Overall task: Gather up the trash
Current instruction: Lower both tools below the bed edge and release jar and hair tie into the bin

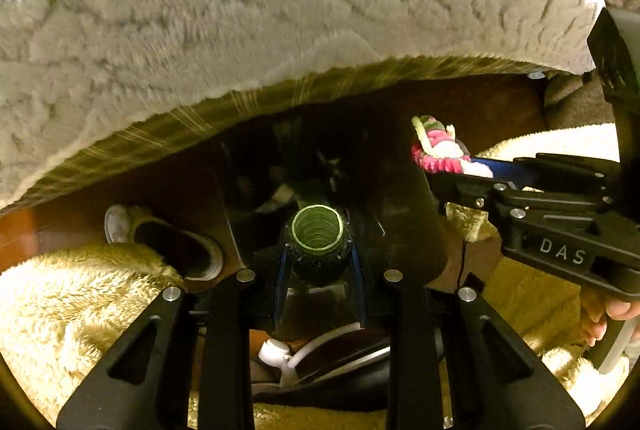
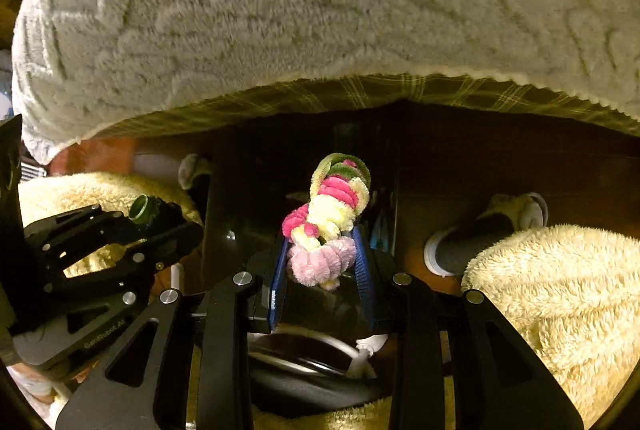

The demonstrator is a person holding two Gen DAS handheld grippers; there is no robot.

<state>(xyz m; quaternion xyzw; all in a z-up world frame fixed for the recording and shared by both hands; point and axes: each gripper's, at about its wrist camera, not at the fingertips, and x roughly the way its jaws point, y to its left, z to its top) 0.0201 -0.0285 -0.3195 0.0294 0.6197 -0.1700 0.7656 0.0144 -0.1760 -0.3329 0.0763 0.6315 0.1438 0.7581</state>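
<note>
**Both grippers loaded, over the dark bag**

I start with the largest thing: the white fluffy blanket [image 1: 240, 9] fills the upper half of both views and hangs over a checked cloth edge [image 2: 360, 89]; under it the room is dim, with a brown floor [image 2: 520, 165] and a yellow furry rug or robe [image 2: 560, 302] on both sides; it is a soft, crowded place, and the light is poor. A slipper [image 2: 480, 234] lies on the floor near the right side, and another one [image 1: 160, 242] on the left.

Between them I see a dark bag or bin [image 1: 280, 157]; I judge it is where the trash goes, but its opening is hard to read in the shadow.

My right gripper [image 2: 322, 262] is closed most of the way on a bundle of fuzzy wires [image 2: 328, 213], pink, yellow and green; the fingers pinch its lower pink end, and the rest stands free above them; I expect it is very light, soft, and bends easily, so the grip near the base is good, but it may sag or slip out if I shake.

My left gripper [image 1: 318, 266] is closed on a small green cap or tube [image 1: 318, 230], held by its dark ribbed side, open mouth toward the camera; it seems stiff, light, perhaps slippery; I would keep the hold on the ribs.
</note>
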